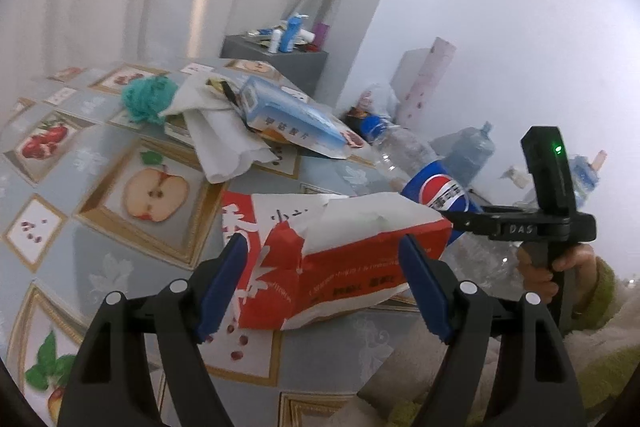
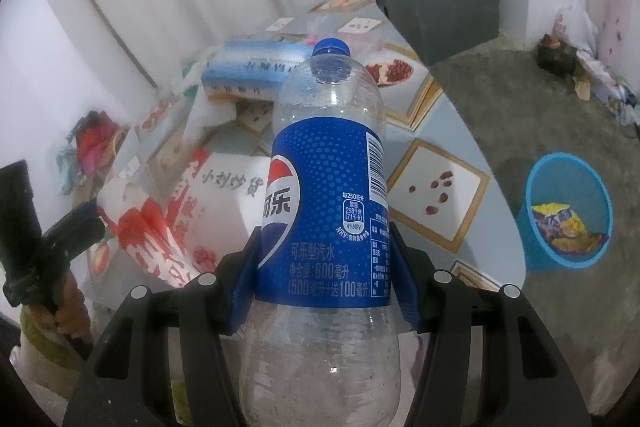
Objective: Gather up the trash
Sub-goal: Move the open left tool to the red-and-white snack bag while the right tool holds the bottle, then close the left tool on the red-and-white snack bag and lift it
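On the left, the left gripper (image 1: 322, 281) straddles a crumpled red-and-white paper bag (image 1: 336, 247) lying on the fruit-patterned tablecloth (image 1: 120, 155); its blue pads stand wide on either side of the bag, and whether they press it cannot be told for sure, so the bag reads as bracketed, not gripped. To take it well, the person should lower the jaws a little further over the bag's thickest fold and close slowly, since thin paper will crush and could slide out if only the loose torn flap is pinched. Beyond the bag lie a white tissue (image 1: 224, 143), a blue-and-white carton (image 1: 288, 115) and a tuft of green yarn (image 1: 148, 99), still to be collected. To the right, the right gripper (image 2: 324, 283) is closed about halfway, its pads pressed against the blue label of an empty Pepsi bottle (image 2: 324, 187), which it holds cap-forward above the table. The blue basket (image 2: 564, 215) stands on the grey floor well apart to the right, a yellow wrapper already in it. The bottle is light and smooth, so a steady squeeze and release low over the rim would suit.
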`<act>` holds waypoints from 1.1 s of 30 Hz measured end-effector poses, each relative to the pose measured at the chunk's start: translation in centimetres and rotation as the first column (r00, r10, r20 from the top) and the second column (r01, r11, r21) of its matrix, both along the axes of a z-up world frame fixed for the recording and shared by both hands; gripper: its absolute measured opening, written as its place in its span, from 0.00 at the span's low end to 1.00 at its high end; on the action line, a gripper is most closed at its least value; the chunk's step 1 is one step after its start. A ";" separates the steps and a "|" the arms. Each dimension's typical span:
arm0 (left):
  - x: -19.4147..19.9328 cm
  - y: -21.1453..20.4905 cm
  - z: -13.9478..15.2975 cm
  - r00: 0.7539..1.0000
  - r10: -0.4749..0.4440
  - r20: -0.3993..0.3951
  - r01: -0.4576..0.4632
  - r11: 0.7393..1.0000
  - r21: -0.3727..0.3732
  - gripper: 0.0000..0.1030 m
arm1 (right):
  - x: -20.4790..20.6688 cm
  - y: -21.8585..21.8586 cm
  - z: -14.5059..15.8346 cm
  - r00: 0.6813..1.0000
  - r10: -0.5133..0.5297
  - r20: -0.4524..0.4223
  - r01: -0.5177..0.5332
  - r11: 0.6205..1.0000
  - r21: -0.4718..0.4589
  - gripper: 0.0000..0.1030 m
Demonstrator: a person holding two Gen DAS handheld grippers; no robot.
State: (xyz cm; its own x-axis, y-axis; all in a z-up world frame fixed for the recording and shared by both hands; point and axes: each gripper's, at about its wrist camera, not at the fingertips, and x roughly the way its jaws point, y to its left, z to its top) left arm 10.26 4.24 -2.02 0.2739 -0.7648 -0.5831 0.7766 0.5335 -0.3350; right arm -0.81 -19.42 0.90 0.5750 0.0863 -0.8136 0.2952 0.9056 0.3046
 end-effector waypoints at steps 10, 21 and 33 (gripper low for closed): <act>0.0 -0.6 0.0 0.999 -0.040 -0.020 0.039 0.999 -0.026 0.57 | 0.8 0.6 -0.7 1.000 0.017 -0.017 -0.017 1.000 0.012 0.53; -1.8 -0.9 1.5 0.999 -0.047 0.027 0.047 0.999 -0.022 0.36 | 0.0 0.3 -0.5 1.000 -0.009 -0.003 0.009 1.000 0.015 0.53; -5.3 -3.5 5.2 0.985 -0.081 0.150 0.085 0.996 -0.016 0.26 | -3.3 -1.7 0.9 0.993 -0.076 0.086 0.071 0.996 0.055 0.53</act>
